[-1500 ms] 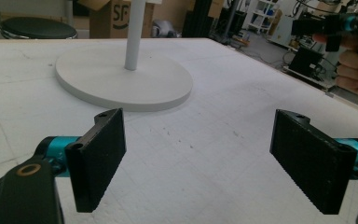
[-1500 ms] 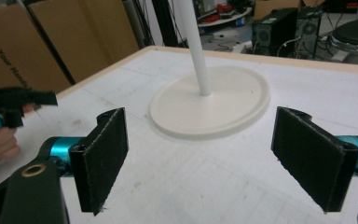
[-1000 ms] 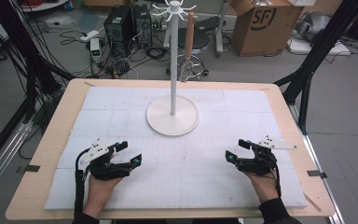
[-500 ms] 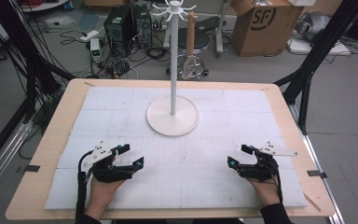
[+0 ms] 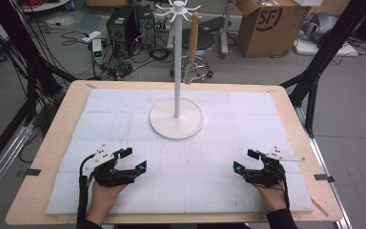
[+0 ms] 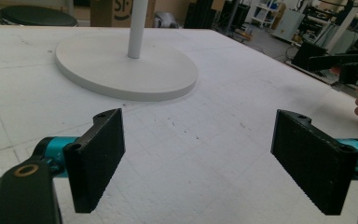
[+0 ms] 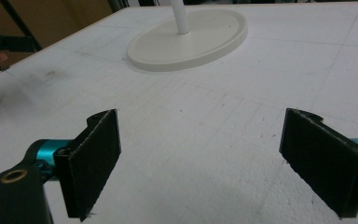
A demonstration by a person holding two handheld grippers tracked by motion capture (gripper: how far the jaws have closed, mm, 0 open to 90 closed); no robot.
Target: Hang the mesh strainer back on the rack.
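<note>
Stand base ahead between both tongs, left tongs apart, right tongs apart.

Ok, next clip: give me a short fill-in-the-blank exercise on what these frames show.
1. The jaws of the left gripper and of the right gripper stand wide ____.
2. The tall white hook stand with a round base rests on the white gridded mat in the ____ half of the table as the high view shows it.
3. The wooden-handled utensil ____ from a hook at the stand's top.

Missing words: open; far; hangs
</note>
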